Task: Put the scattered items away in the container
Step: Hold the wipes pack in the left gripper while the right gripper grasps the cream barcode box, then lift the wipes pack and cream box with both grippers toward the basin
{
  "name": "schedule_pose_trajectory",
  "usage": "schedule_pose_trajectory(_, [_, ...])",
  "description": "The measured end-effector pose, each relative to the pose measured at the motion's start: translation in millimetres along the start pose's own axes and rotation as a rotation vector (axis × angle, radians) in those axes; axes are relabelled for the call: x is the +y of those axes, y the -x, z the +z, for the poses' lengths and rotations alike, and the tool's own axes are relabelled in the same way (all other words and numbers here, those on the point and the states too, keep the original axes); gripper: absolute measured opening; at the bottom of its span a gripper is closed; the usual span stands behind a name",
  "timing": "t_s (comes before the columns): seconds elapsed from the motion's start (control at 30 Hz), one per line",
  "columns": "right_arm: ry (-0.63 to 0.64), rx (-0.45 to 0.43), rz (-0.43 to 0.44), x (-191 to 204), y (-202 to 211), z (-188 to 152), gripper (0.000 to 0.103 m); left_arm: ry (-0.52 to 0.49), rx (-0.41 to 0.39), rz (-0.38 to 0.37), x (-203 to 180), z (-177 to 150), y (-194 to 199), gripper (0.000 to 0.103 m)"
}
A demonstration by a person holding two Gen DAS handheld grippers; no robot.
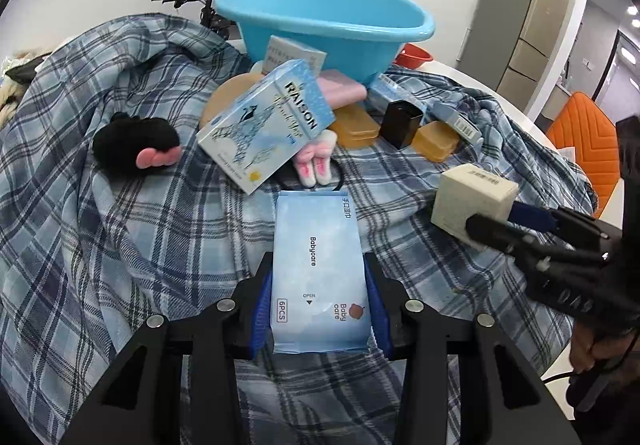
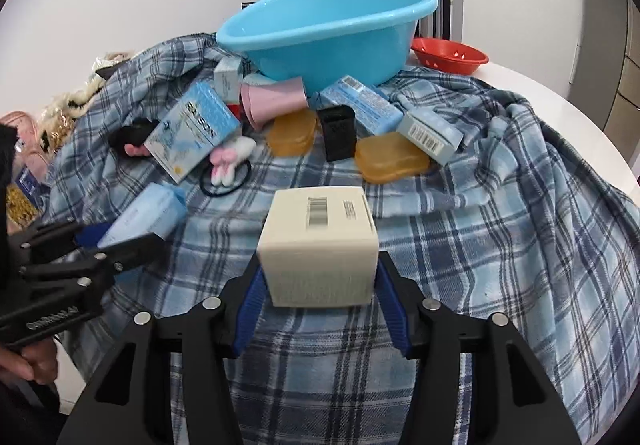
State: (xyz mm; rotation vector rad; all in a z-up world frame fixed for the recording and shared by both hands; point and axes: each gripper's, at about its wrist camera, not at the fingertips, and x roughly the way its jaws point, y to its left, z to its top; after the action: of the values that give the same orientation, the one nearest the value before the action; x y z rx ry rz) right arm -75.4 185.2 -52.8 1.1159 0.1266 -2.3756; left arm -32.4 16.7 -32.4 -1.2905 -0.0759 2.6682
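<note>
The left gripper (image 1: 320, 309) is closed on a pale blue pack of wet wipes (image 1: 318, 269), its blue pads pressed against the pack's two long sides, and the pack's far end reaches out over the plaid blanket (image 1: 120, 225) toward the blue basin (image 1: 320, 21) at the back of the worktop. Between pack and basin lie a blue RAISON box (image 1: 266, 129), amber soap cases (image 1: 356, 127) and a black box (image 1: 401, 124), all outside the basin. To the right, the right gripper (image 2: 318, 297) is clamped on a cream carton (image 2: 318, 245) with a barcode on top, held clear above the blanket; the carton is blurred, so its print cannot be read. The basin's inside is largely hidden behind its near wall, and the hand (image 1: 592, 349) holding the right gripper is cut off at the frame edge.
</note>
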Motion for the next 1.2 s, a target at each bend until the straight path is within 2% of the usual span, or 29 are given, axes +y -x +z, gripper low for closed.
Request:
schedule_pose_trajectory(0.03, [-0.01,-0.001,0.002,-1.3,-2.0,-0.3,0.061,-0.004,0.001,0.0,-1.3,-0.2,0.2,0.044])
schedule_pose_trajectory(0.1, [-0.027,-0.005,-0.012,-3.1,-7.2,1.1,0.076,-0.009,0.002,0.002,-2.7,-0.8,0.2,0.044])
schedule_pose_trajectory(0.23, [-0.03,0.013,-0.058,-1.8,-17.4,5.3,0.079,-0.011,0.002,0.024,-3.0,-2.0,-0.9,0.044])
schedule_pose_trajectory(0.37, [0.019,-0.001,-0.095,4.7,-19.4,3.2,0.079,-0.008,0.002,0.046,-1.0,-3.1,-3.2,0.044])
schedule_pose_trajectory(0.43, [0.042,-0.017,-0.095,8.1,-17.0,1.1,0.063,-0.008,0.001,0.051,-1.0,-3.1,-4.0,0.044])
schedule_pose_trajectory(0.47, [0.049,-0.019,-0.096,9.7,-15.8,0.4,0.051,-0.007,-0.001,0.052,-1.3,-3.2,-4.3,0.044])
schedule_pose_trajectory(0.97, [0.047,-0.026,-0.109,13.9,-2.7,-9.1,0.05,-0.002,-0.007,0.066,-2.5,-6.6,-6.3,0.044])
schedule_pose_trajectory(1.2, [0.043,-0.071,-0.115,15.3,10.0,-3.7,0.05,-0.008,-0.044,0.082,-2.4,-2.3,1.4,0.044])
